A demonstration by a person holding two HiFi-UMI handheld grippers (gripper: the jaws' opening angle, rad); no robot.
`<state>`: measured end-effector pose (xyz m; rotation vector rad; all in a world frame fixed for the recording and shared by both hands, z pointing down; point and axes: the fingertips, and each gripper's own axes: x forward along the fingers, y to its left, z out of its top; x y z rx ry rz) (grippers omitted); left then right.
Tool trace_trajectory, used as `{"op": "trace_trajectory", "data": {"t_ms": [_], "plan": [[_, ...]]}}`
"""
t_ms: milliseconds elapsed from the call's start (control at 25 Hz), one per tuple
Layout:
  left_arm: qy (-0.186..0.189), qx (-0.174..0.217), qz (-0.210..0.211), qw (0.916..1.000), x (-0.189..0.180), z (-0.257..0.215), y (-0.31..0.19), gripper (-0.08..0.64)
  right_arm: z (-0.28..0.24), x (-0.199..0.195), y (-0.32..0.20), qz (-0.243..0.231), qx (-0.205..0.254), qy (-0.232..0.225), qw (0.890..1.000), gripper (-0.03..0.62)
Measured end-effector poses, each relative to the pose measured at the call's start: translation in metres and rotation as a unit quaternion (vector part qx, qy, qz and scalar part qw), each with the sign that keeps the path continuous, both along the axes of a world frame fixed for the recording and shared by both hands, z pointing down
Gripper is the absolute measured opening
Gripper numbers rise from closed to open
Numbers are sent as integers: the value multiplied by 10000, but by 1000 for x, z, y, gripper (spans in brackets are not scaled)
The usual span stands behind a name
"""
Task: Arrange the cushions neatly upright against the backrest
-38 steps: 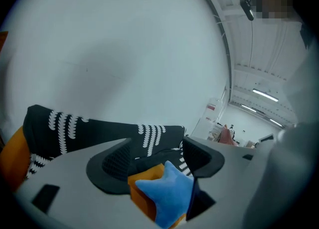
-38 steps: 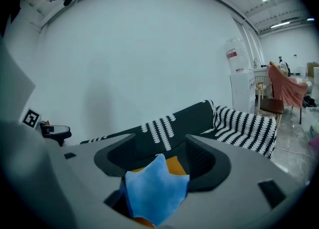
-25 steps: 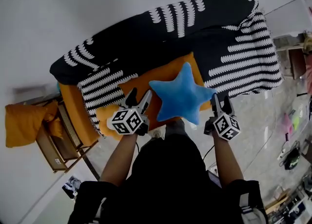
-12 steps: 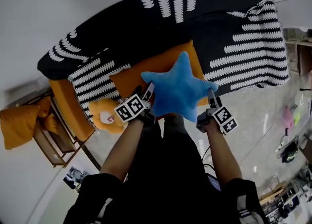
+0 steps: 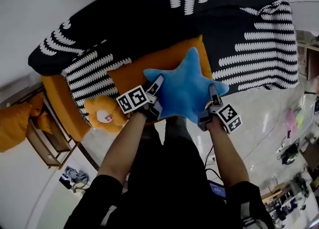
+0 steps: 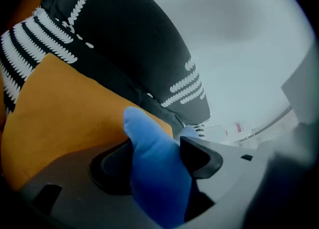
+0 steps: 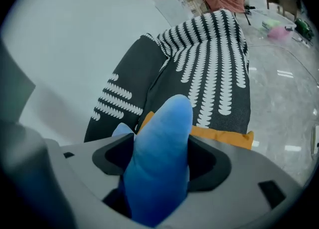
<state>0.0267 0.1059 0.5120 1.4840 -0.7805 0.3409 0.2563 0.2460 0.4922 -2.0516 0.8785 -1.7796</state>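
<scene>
Lowered since a second ago, blue star cushion (image 5: 185, 91) now low over orange seat (image 5: 130, 75), near its front edge; pinched at left arm by left gripper (image 5: 156, 86), at right arm by right gripper (image 5: 213, 93), both jaws just tightened on plush

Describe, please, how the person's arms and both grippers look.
Both the left gripper and right gripper have grey bodies with black fingers, and each carries a white cube printed with black square markers. Black sleeves cover the upper arms; the right shows white stripes.
</scene>
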Motion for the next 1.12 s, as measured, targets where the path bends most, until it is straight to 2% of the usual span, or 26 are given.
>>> {"op": "trace_trajectory", "data": {"t_ms": [120, 480, 800, 960, 1120], "plan": [[131, 148, -102, 9998, -19, -18, 5, 291, -20, -16, -8, -380, 141, 115, 9991, 330], [215, 882, -1234, 9882, -119, -81, -30, 285, -74, -96, -92, -1555, 769, 202, 9846, 330], [152, 1243, -2382, 9631, -262, -108, -45, 285, -95, -227, -166, -2654, 1252, 36, 9560, 330], [151, 1403, -2737, 9514, -320, -119, -52, 285, -101, -284, -195, -3056, 1475, -26, 9406, 330], [226, 1552, -2965, 9421, -363, -127, -70, 285, -108, -328, -227, -3253, 1687, -20, 9304, 330]]}}
